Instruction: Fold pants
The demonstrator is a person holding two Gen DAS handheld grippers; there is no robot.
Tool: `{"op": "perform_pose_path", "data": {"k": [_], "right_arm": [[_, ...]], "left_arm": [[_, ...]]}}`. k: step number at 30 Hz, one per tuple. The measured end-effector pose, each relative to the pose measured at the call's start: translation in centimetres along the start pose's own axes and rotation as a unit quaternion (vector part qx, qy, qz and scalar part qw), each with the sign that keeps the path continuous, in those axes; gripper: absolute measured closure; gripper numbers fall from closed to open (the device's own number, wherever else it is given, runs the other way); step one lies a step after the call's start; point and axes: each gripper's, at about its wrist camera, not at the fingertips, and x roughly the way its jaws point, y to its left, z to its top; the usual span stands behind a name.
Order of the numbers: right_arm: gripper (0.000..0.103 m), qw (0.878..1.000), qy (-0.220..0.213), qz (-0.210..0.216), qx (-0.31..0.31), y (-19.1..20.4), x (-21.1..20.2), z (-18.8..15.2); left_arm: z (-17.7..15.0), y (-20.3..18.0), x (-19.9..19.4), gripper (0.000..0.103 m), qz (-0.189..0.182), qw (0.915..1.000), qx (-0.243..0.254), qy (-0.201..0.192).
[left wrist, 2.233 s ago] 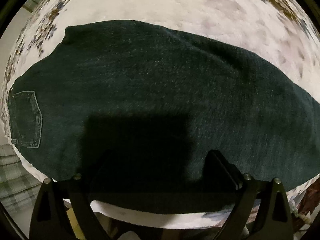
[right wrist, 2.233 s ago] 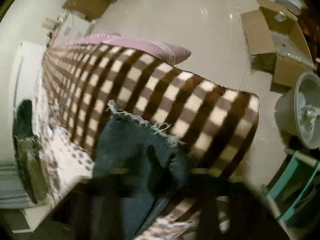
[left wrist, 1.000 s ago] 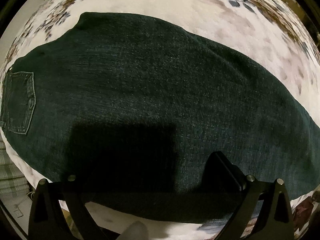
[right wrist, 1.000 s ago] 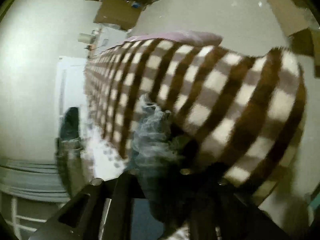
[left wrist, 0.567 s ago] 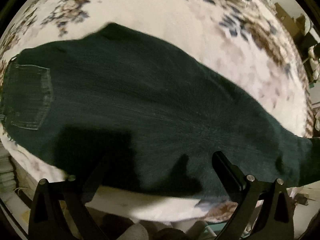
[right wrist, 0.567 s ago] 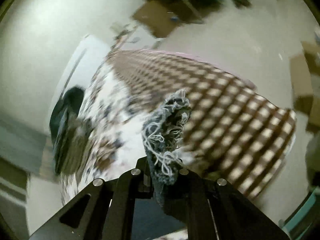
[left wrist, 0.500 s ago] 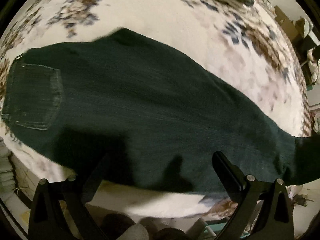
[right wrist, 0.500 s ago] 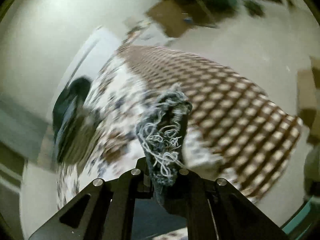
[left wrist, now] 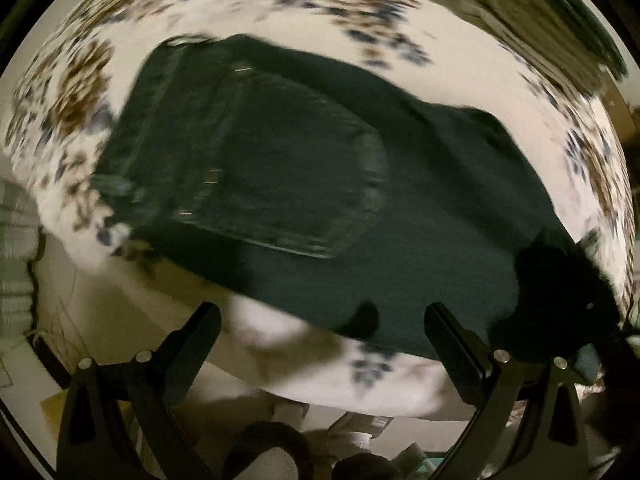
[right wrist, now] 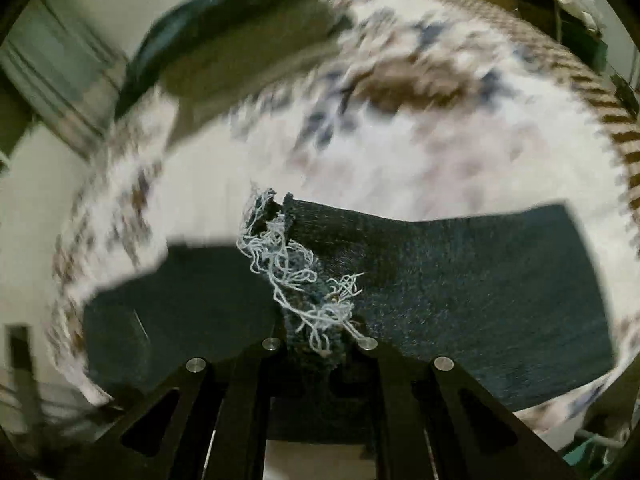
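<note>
Dark blue jeans (left wrist: 304, 184) lie on a white flowered bedspread (left wrist: 304, 8), waistband at the left and back pocket (left wrist: 288, 176) facing up. My left gripper (left wrist: 320, 316) is open and empty, just off the jeans' near edge. My right gripper (right wrist: 316, 340) is shut on the frayed leg hem (right wrist: 296, 272), held above the rest of the jeans (right wrist: 460, 280), which spread below on the bed. The view is motion-blurred.
A dark pillow (right wrist: 232, 32) lies at the head of the bed. A brown checked blanket (right wrist: 600, 92) hangs at the far right edge. The bed's near edge (left wrist: 360, 384) drops to a cluttered floor below my left gripper.
My right gripper has lifted the hem off the foot of the bed and swung it over the jeans toward the waist. My left gripper has moved left along the jeans to the pocket end.
</note>
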Motion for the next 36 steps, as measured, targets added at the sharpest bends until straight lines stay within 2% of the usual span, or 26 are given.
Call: {"op": "perform_pose_path", "data": {"k": [7, 10, 12, 13, 16, 18, 20, 22, 24, 26, 28, 31, 34, 35, 36], "right_arm": [[0.094, 0.996, 0.042, -0.044, -0.069, 5.4, 5.6, -3.4], [0.087, 0.993, 0.058, -0.067, -0.079, 6.3, 7.0, -3.9], [0.064, 0.994, 0.074, -0.036, -0.076, 6.7, 6.8, -3.8], [0.047, 0.993, 0.100, 0.008, -0.061, 6.7, 6.5, -3.6], [0.042, 0.988, 0.117, 0.097, 0.001, 5.2, 4.3, -3.3], [0.041, 0.988, 0.108, 0.099, 0.047, 3.3, 2.6, -3.1], [0.041, 0.988, 0.105, 0.074, 0.080, 1.5, 2.5, -2.8], [0.041, 0.990, 0.117, 0.015, 0.079, 0.5, 4.2, -2.7], [0.041, 0.984, 0.165, -0.026, 0.054, 0.3, 7.5, -2.9], [0.036, 0.987, 0.149, -0.028, 0.062, 0.5, 7.5, -2.5], [0.036, 0.987, 0.150, -0.027, 0.059, 0.8, 7.7, -2.4], [0.036, 0.986, 0.153, -0.028, 0.060, 0.5, 7.8, -3.1], [0.037, 0.986, 0.158, -0.032, 0.048, 0.9, 7.5, -2.7], [0.037, 0.986, 0.160, -0.033, 0.044, 0.9, 7.5, -2.6], [0.037, 0.985, 0.162, -0.033, 0.043, 1.0, 7.2, -2.3]], "left_arm": [[-0.1, 4.8, 0.1, 0.000, 0.010, 0.9994, -0.032, 0.000], [-0.5, 6.7, -0.5, 0.000, 0.010, 0.9990, -0.044, -0.004], [-1.0, 8.3, -1.2, 0.000, 0.011, 0.9987, -0.048, -0.009], [-1.1, 8.9, -1.4, 0.000, 0.014, 0.9984, -0.053, -0.012], [-1.1, 10.5, -1.5, 0.000, 0.015, 0.9972, -0.073, -0.013], [-1.3, 12.4, -1.6, 0.000, 0.015, 0.9954, -0.093, -0.017], [-1.2, 14.2, -1.5, 0.000, 0.013, 0.9923, -0.122, -0.020], [-1.0, 16.0, -1.1, 0.000, -0.001, 0.9864, -0.163, -0.021], [-1.1, 17.9, -1.0, 0.000, -0.030, 0.9762, -0.212, -0.032], [-1.1, 19.5, -0.6, 0.000, -0.058, 0.9638, -0.255, -0.050], [-1.0, 20.1, -0.2, 0.000, -0.075, 0.9552, -0.279, -0.065], [-0.7, 21.0, 0.1, 0.000, -0.081, 0.9436, -0.309, -0.086], [-0.9, 21.1, -0.1, 0.001, -0.092, 0.9284, -0.339, -0.121], [-0.9, 21.3, -0.8, 0.008, -0.089, 0.9242, -0.345, -0.138], [0.0, 20.6, -0.6, 0.019, -0.090, 0.9220, -0.347, -0.146]]}}
